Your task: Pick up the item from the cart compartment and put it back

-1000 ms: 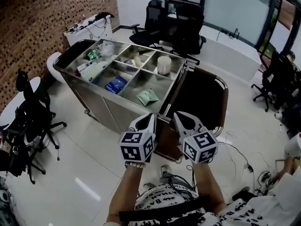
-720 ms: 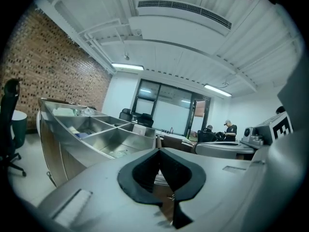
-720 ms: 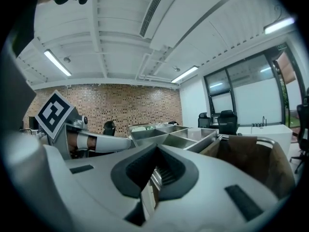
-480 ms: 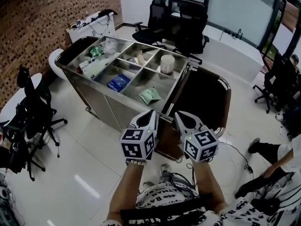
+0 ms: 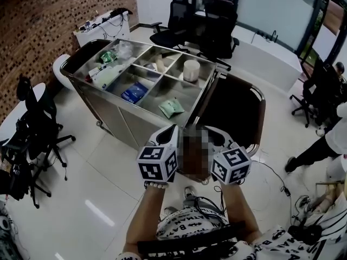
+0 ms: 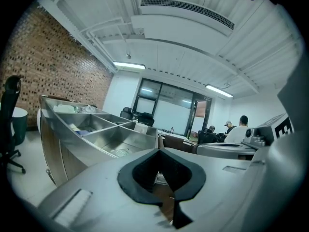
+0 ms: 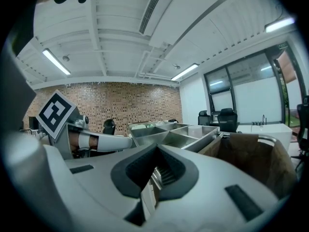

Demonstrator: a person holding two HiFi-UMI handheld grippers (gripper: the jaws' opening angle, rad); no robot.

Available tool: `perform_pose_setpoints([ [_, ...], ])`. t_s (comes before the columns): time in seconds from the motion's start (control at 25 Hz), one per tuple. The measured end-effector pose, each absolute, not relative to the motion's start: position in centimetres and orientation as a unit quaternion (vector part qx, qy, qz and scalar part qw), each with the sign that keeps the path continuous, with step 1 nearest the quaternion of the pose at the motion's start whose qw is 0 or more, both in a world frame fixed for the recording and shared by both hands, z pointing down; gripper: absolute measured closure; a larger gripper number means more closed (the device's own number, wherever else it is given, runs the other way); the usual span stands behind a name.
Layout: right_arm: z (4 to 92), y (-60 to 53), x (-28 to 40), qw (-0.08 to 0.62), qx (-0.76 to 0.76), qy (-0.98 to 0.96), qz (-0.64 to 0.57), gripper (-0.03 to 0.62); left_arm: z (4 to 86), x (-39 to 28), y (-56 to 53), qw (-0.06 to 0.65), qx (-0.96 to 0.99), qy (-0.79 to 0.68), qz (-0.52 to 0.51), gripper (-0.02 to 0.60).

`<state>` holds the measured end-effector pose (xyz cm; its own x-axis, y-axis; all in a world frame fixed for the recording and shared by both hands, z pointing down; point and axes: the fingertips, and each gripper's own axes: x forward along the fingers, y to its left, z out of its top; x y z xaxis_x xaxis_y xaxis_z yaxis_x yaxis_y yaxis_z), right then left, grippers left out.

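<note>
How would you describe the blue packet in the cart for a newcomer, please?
Find the stainless steel cart by the brick wall. In a near-side compartment lies a flat packet, alone. It is dark blue; the neighbouring packet is pale green.

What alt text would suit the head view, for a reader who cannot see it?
A person holds the left gripper and right gripper side by side, both shut and empty, short of a steel cart. Its compartments hold a green packet, a blue packet and a white cylinder.
</note>
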<state>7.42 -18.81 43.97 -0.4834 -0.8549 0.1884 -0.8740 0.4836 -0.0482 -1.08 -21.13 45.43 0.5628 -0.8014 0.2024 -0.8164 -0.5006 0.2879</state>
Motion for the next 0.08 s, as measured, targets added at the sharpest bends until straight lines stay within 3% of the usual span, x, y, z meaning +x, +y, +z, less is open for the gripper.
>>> perform_pose_setpoints([
  [0.08,43.91,-18.88,7.30,0.070,0.502,-0.859,0.068,0.594,45.31,-1.18,-21.24,0.177,0.866,-0.468,0.019,0.580],
])
